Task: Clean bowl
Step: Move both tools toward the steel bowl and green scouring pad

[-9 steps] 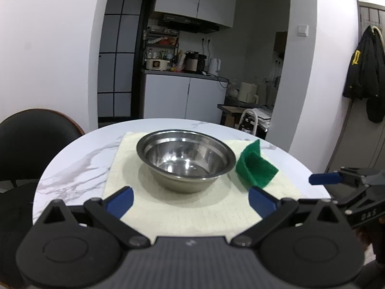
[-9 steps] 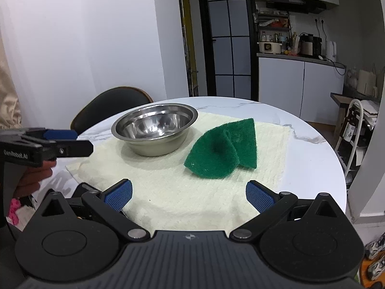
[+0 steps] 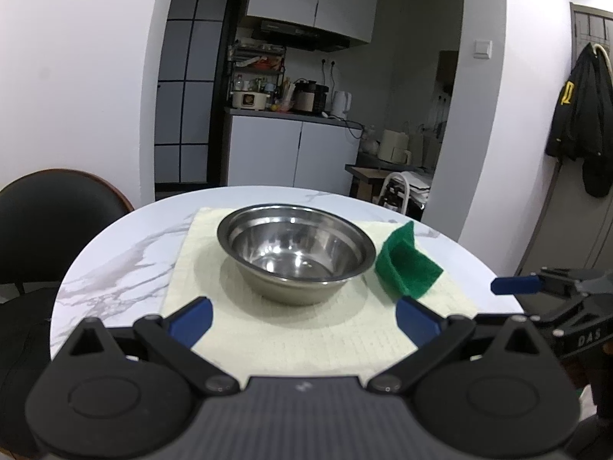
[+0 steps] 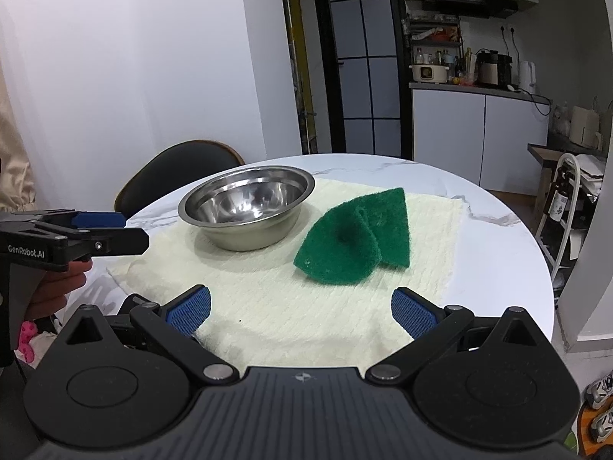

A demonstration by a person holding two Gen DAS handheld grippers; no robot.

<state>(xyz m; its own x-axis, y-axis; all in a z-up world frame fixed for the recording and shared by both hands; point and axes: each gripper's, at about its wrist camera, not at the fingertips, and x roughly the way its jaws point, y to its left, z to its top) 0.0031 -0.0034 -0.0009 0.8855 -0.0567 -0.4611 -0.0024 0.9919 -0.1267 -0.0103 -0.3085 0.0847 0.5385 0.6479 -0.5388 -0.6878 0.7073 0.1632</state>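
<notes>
Steel bowl [image 3: 295, 253] sits upright on cream cloth [image 3: 291, 329] on round marble table [image 3: 115, 253], dead ahead of left gripper [image 3: 302, 316], jaws wide, holding nothing. Green scouring pad [image 4: 354, 243] lies folded just right of bowl, not touching as far as visible, long axis running away from camera. Right gripper [image 4: 300, 308] also wide and empty, pad straight ahead and nearer to it. Judgement: right takes pad, left steadies bowl; nothing started yet.
</notes>
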